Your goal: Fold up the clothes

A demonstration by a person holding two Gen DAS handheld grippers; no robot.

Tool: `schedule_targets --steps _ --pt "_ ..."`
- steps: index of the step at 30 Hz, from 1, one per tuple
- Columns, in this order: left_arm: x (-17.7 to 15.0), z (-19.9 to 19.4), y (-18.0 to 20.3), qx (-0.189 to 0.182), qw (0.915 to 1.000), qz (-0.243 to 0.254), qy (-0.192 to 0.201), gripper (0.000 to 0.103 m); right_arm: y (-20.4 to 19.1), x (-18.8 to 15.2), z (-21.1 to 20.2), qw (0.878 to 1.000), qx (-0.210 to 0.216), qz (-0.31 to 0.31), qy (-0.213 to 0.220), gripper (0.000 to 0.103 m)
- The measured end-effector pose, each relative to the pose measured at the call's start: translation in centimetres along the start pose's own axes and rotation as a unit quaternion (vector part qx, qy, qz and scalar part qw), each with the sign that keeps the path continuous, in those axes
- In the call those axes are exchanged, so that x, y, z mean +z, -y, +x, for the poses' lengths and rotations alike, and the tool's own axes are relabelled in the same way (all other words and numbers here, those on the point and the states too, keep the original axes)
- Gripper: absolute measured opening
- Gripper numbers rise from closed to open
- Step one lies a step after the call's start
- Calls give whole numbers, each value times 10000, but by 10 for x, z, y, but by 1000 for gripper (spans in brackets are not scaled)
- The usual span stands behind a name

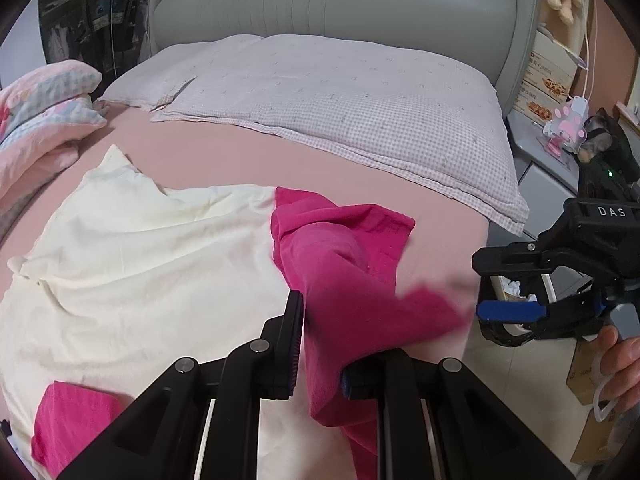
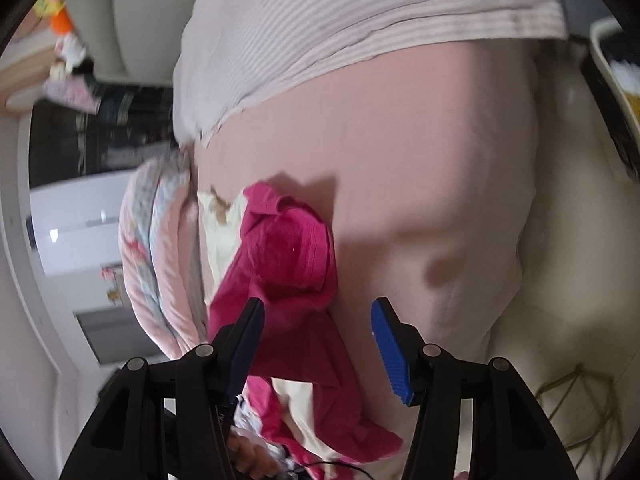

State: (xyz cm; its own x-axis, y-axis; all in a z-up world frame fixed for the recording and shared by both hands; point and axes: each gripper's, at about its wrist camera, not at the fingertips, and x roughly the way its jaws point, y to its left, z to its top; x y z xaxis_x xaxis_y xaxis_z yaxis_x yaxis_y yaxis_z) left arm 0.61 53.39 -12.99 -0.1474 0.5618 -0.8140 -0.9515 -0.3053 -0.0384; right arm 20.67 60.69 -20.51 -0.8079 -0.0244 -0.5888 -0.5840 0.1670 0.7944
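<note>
Pink bed (image 1: 224, 152) carries the magenta garment (image 1: 344, 264), running away from your left gripper (image 1: 320, 356) (clamped on its near end). Right gripper (image 2: 318, 328) gapes empty just beside its loose right edge.

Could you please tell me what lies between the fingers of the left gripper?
In the left wrist view, the magenta garment is pinched between the left gripper's fingers and trails down over the cream garment.

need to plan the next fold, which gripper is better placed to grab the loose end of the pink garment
Right. The right gripper is open beside the pink garment, while the left gripper is shut on it.
</note>
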Motion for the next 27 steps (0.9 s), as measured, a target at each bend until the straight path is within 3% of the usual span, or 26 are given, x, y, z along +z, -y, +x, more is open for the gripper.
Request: schedule_targets --steps 4,9,14,19,24,27 --pt "-1 -2 -1 -28 10000 -21 4 13 10 -6 2 9982 244 544 31 64" --pt "-1 -4 -1 -36 10000 -51 25 13 11 -18 25 9933 586 937 -324 64" --pt "-3 -6 -2 -54 10000 -82 3 13 20 -31 50 9868 626 1356 -630 64" --pt "-4 -8 -2 -54 9999 -87 5 13 29 -34 65 9804 731 1752 -517 64" --pt "-7 -9 -1 -69 9999 -118 -29 13 20 -24 73 9832 785 1644 -96 64" --pt "-8 -10 1 -81 9999 -102 -28 13 13 -14 83 9853 793 1511 -107 64"
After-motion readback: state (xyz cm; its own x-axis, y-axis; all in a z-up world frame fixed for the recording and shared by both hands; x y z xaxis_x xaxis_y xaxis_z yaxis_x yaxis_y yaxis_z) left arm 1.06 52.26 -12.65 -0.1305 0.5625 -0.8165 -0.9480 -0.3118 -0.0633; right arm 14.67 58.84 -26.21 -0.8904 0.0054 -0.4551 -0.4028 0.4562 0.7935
